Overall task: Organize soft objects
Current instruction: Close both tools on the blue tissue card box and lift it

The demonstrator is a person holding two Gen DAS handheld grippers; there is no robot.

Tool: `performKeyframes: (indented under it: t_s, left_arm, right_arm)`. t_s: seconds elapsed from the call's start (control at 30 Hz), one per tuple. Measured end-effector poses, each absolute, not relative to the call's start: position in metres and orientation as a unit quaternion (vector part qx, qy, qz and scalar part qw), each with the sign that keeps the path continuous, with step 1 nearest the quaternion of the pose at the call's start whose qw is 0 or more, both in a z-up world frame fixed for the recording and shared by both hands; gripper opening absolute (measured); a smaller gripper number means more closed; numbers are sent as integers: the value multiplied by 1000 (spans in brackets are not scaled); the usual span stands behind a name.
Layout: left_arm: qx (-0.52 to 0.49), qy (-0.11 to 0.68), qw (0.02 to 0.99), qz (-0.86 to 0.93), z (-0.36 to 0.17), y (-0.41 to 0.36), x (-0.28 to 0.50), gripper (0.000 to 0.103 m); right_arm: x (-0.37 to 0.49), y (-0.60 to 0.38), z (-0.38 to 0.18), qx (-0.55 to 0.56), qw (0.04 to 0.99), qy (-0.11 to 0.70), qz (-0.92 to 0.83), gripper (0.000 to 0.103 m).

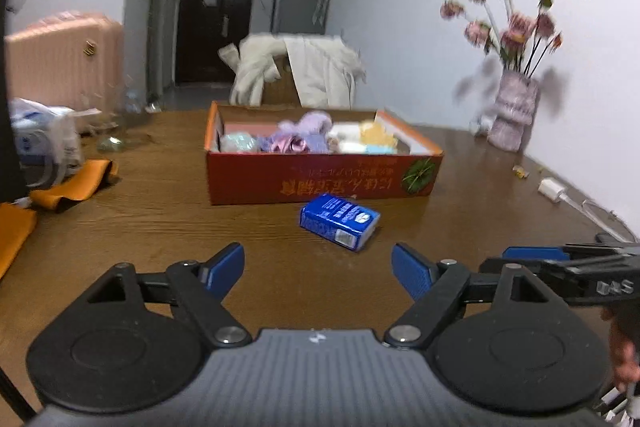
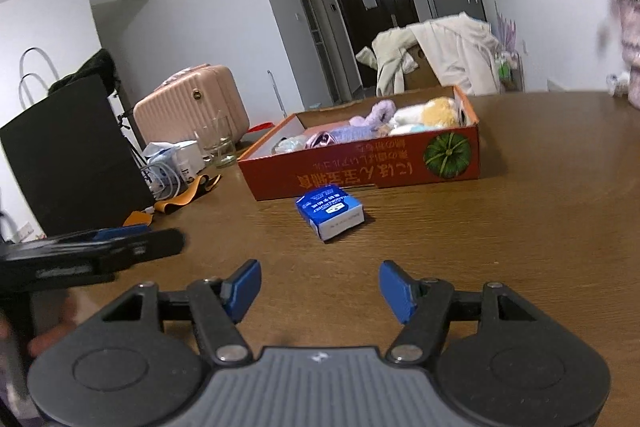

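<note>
On the brown wooden table lies a small blue tissue pack, flat on its side, just in front of the red cardboard box. It is not touching the box. The box already holds soft things: a purple plush toy, a yellow and white plush toy and some pale bundles that are too blurry to name.

Both claws hang low over the table, near the pack but not touching it. The left gripper has its blue pads spread wide with nothing between them. The right gripper is spread apart too, and also holds nothing. They sit side by side, very close to each other.

What could go wrong? The two claws could bump, because both point at the same little pack. One claw should go for it.

The pack is soft and its wrap looks slippery. A hard squeeze could squash it, and a weak pinch on a corner could let it slide out and drop.

A push instead of a pinch could shove the pack against the box wall.

The flower vase stands at the far right edge, so a wide swing that way might knock it over.
</note>
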State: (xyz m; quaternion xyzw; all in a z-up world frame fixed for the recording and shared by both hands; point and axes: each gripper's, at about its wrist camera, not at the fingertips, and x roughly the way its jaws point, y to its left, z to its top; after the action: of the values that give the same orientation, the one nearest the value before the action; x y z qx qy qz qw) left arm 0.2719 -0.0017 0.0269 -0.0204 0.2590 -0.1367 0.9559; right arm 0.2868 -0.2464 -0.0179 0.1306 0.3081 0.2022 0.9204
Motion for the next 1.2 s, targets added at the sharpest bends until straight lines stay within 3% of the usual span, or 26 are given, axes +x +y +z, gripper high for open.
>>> performKeyframes:
  t_s: [0.17, 0.33, 0.5, 0.57, 0.83, 0.9, 0.93, 1.0, 1.13, 1.2]
  left_arm:
    - [-24, 291, 943, -160, 13, -8, 358, 62]
    - [-19, 317, 931, -180, -1, -22, 419, 52]
    - [-85, 349, 913, -190, -26, -12, 442, 42]
    - [-110, 354, 907, -199, -26, -4, 438, 29]
    - [-145, 370, 888, -231, -26, 0, 418, 28]
    - [-162, 374, 885, -224, -27, 3, 423, 33]
    - [-170, 375, 886, -215, -29, 5, 425, 41]
    - [-171, 373, 889, -203, -32, 6, 429, 42]
    - [-162, 360, 893, -217, -31, 3, 427, 26]
    - [-156, 357, 896, -214, -31, 0, 425, 26]
  right_arm:
    - [338, -237, -41, 184, 905, 327, 200, 59]
    - [389, -231, -61, 227, 893, 341, 186, 51]
    - [426, -220, -76, 246, 883, 354, 189, 31]
    - [432, -216, -80, 242, 884, 354, 186, 24]
    - [440, -224, -88, 245, 887, 345, 186, 23]
    - [440, -225, -88, 251, 884, 345, 189, 24]
    - [440, -225, -88, 252, 883, 345, 192, 24]
    - [439, -225, -89, 256, 882, 345, 194, 24]
    - [439, -223, -89, 248, 884, 345, 197, 25]
    - [439, -225, -91, 254, 881, 346, 198, 23]
